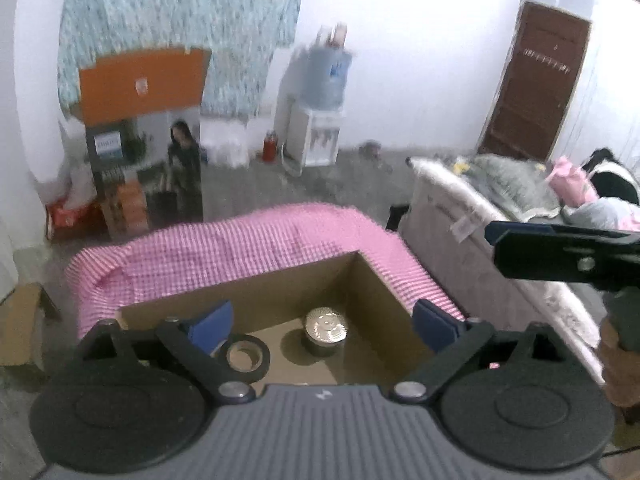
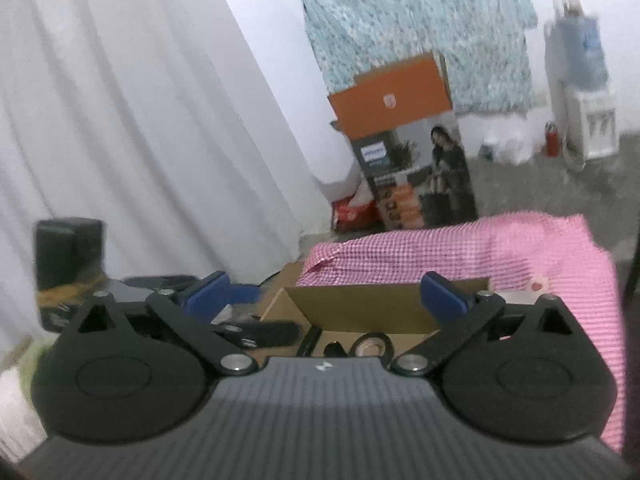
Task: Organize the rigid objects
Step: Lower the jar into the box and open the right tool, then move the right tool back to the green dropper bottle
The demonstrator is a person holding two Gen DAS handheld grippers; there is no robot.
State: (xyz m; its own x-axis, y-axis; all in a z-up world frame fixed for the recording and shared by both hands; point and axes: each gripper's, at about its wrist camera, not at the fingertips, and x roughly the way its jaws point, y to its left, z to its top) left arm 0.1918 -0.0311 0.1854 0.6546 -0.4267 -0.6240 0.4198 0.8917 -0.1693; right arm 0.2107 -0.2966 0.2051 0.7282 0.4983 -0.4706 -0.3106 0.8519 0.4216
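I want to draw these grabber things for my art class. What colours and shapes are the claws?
The left claw and the right claw look alike. Each has two blue, flat, rounded finger pads on black angled link arms with silver rivets. Behind these sit two big black round discs and a grey ribbed body with a tiny white logo. No cables or sleeves show.

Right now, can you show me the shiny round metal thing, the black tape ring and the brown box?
Shiny round metal tin [image 1: 326, 325]: left wrist view, its lid.
Black tape ring [image 1: 245, 356]: left wrist view, its rim.
Brown cardboard box [image 1: 376, 292]: left wrist view, inner right wall.
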